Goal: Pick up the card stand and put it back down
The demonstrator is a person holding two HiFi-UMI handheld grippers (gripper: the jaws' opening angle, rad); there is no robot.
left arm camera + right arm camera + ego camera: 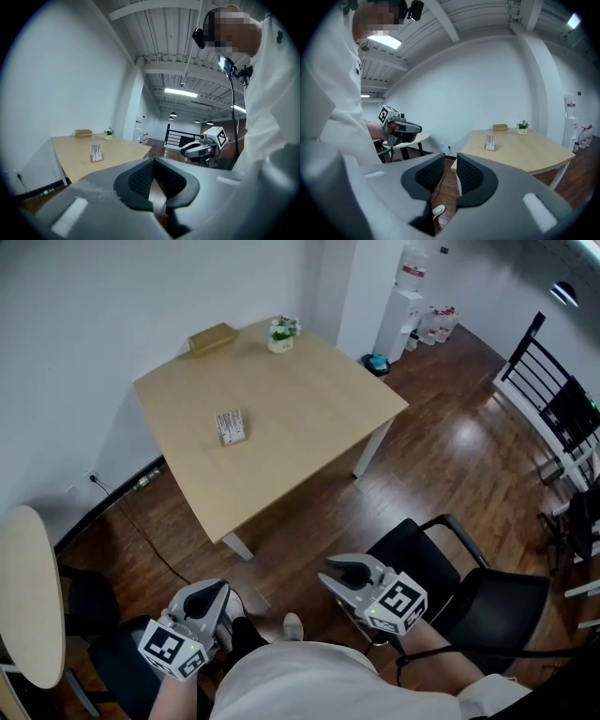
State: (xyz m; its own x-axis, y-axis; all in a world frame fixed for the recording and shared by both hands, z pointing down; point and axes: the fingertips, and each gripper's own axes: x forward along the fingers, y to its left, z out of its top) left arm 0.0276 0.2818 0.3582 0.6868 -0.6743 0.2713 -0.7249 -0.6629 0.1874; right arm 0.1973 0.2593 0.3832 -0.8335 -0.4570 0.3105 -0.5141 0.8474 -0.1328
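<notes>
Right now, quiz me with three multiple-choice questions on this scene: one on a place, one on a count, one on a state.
1. Where is the card stand relative to the light wooden table?
A. mid-surface
B. at its near corner
C. off it entirely

2. How many things sit on the table?
A. one
B. three
C. five

3. The right gripper's fingers are:
A. shut on the card stand
B. apart and empty
C. out of view

Answers: 1 A, it stands mid-table. 2 B, the card stand, the potted plant and the brown box. 3 B, a clear gap shows between them.
</notes>
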